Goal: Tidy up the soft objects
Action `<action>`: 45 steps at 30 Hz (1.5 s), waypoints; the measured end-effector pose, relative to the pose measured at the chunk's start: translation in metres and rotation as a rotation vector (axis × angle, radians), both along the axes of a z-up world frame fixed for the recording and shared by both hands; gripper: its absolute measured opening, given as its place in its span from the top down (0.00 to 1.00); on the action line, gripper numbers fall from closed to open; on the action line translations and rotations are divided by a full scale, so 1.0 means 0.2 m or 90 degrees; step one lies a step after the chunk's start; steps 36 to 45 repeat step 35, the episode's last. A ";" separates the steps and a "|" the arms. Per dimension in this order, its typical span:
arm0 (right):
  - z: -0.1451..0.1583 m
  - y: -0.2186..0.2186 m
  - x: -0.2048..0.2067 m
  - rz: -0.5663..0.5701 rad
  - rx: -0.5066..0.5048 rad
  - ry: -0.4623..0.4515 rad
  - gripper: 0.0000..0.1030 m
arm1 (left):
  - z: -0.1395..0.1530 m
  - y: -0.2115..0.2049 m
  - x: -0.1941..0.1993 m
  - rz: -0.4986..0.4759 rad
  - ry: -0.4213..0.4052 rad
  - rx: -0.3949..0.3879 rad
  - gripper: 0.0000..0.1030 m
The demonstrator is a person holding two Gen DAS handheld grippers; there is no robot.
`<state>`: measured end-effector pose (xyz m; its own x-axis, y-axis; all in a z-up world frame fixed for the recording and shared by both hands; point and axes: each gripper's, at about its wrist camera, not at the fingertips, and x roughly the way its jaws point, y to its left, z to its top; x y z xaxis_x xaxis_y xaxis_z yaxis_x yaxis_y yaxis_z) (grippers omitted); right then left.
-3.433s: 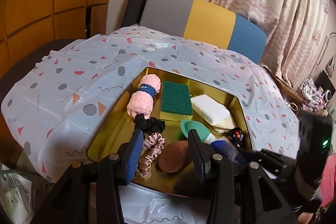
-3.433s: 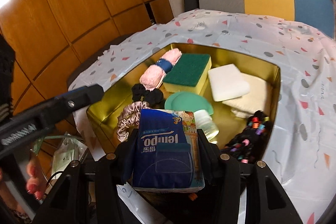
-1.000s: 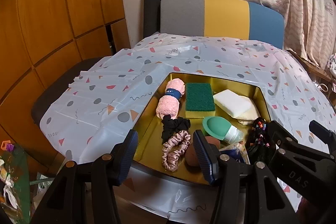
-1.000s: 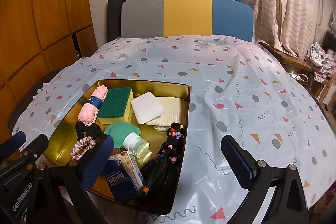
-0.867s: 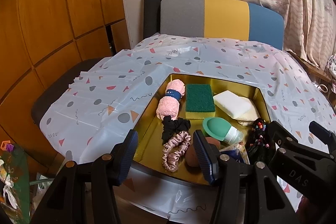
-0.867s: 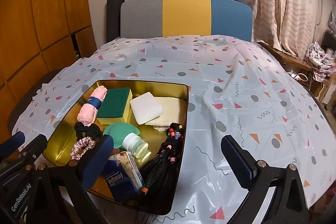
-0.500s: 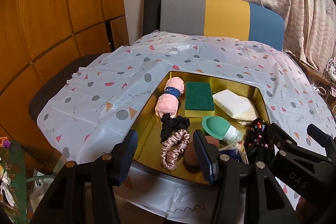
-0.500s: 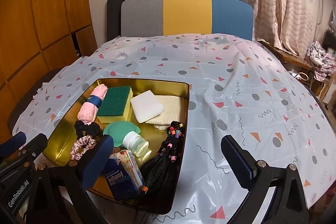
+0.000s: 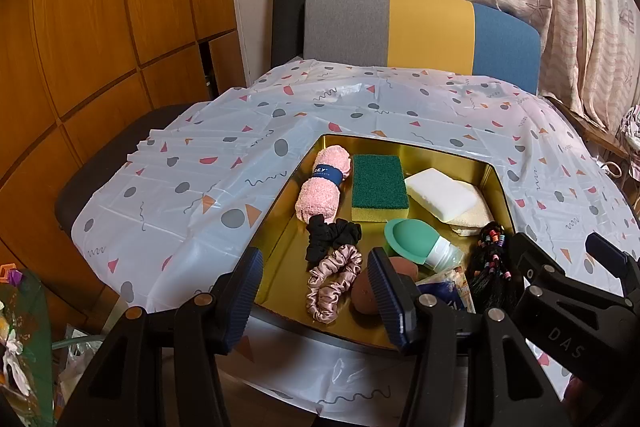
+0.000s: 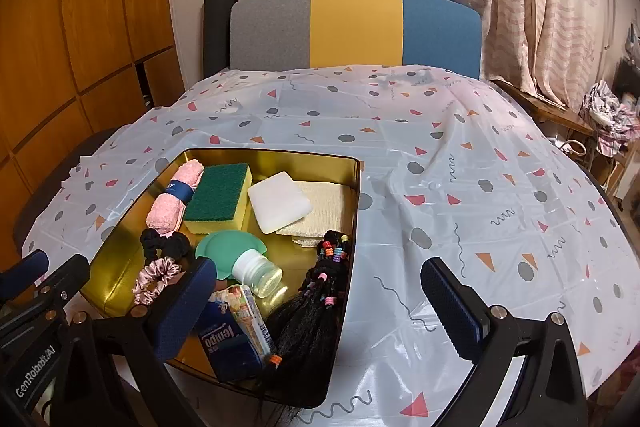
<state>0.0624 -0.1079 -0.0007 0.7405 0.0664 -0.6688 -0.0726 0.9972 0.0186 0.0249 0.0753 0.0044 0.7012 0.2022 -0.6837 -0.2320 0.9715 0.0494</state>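
A: Scrunchie (image 9: 334,281), the pink satin one, sits in the gold tin (image 9: 280,227) just ahead of the left gripper (image 9: 316,287), which is half open, empty.

B: Right gripper (image 10: 316,297) gapes wide, empty too. I'd pinch the scrunchie's middle, gently.

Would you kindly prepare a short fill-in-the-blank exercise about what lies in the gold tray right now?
1. The rolled pink towel wears a band coloured ____.
2. The sponge beside it has a top side coloured ____.
3. The white block rests partly on a folded ____ cloth.
4. The black scrunchie lies inside the gold tray, next to a satin scrunchie coloured ____.

Missing words: blue; green; cream; pink
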 end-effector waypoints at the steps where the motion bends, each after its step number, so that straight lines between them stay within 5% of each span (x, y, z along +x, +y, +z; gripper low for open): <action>1: 0.00 0.00 0.00 0.001 0.001 0.000 0.00 | 0.00 0.00 0.00 0.000 0.001 0.000 0.47; 45: -0.01 -0.01 0.01 -0.002 0.010 0.007 0.00 | 0.00 -0.02 -0.01 -0.001 0.001 0.024 0.47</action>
